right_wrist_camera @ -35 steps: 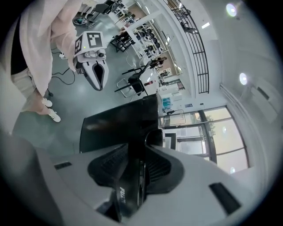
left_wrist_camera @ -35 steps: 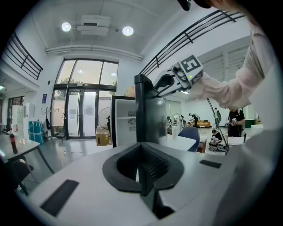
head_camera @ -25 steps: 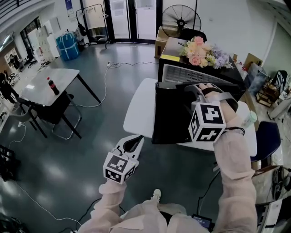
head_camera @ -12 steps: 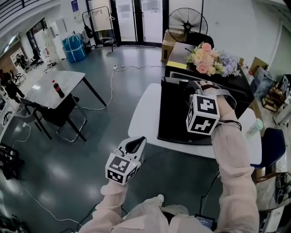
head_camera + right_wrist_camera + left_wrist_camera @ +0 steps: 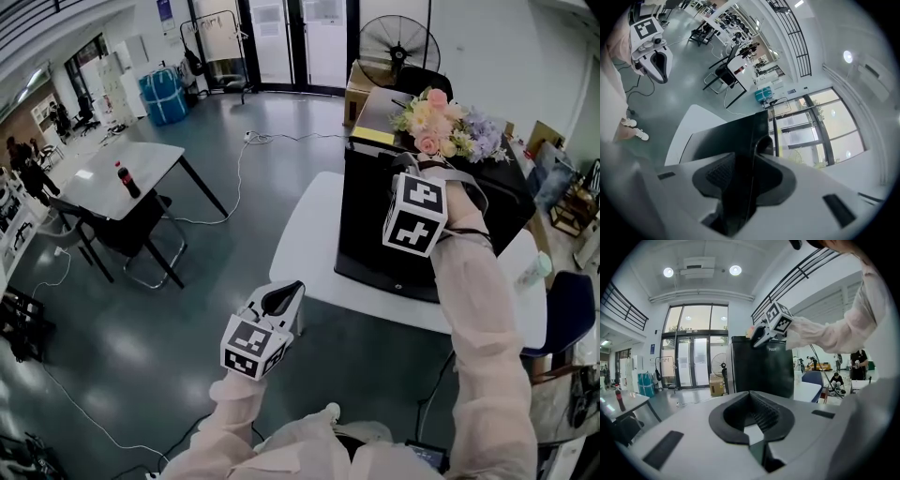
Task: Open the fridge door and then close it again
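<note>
Clamped on fridge door (image 5: pixel 384 234) edge with right gripper (image 5: pixel 751 152), one o'clock; left gripper (image 5: pixel 281 298) closed, empty. Risks trapping jaws at seal.

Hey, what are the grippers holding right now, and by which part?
The right gripper grips the fridge door by its top edge, which runs between the jaws. The left gripper is shut and holds nothing.

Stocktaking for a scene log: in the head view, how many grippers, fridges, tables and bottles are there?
Grippers, left gripper and right gripper: 2
Fridge: 1
Tables: 2
Bottle: 1
Total: 6
</note>
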`<state>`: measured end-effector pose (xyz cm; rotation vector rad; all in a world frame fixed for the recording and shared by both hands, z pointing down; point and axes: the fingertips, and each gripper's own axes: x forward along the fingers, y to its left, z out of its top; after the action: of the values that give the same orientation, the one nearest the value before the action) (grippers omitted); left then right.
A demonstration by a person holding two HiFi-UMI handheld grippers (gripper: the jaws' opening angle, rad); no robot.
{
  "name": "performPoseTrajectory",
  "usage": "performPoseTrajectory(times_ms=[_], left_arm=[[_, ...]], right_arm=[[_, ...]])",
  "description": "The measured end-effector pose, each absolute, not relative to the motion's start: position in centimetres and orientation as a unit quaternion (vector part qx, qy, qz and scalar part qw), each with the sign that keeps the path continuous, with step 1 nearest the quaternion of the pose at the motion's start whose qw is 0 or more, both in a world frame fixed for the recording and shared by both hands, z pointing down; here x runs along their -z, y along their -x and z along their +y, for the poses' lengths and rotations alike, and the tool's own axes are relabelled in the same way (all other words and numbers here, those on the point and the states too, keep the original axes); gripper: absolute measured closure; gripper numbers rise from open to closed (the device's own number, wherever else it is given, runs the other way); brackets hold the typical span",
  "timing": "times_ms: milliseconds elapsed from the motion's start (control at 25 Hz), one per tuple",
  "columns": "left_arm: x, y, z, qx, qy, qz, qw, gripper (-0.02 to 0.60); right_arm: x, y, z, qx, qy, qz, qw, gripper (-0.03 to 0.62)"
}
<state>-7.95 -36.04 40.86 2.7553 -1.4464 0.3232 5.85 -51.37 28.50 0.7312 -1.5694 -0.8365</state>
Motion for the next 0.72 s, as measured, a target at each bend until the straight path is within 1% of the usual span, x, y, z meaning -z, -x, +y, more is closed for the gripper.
performPoseTrajectory(times_ms=[480,720], left_arm=[[-40.8,7.0,-36.5,-0.104,-0.879,-0.465,0.002,0.569],[-41.4,6.5,-36.3,-0.104,-0.876,-0.471,0.006,0.569]], right_arm=[[-28.7,-6.0,-51.1,0.385,-0.306,-0.674,0.552,0.432],[-27.4,-6.2,-50.5,0.432,-0.314,-0.676,0.509,0.426]])
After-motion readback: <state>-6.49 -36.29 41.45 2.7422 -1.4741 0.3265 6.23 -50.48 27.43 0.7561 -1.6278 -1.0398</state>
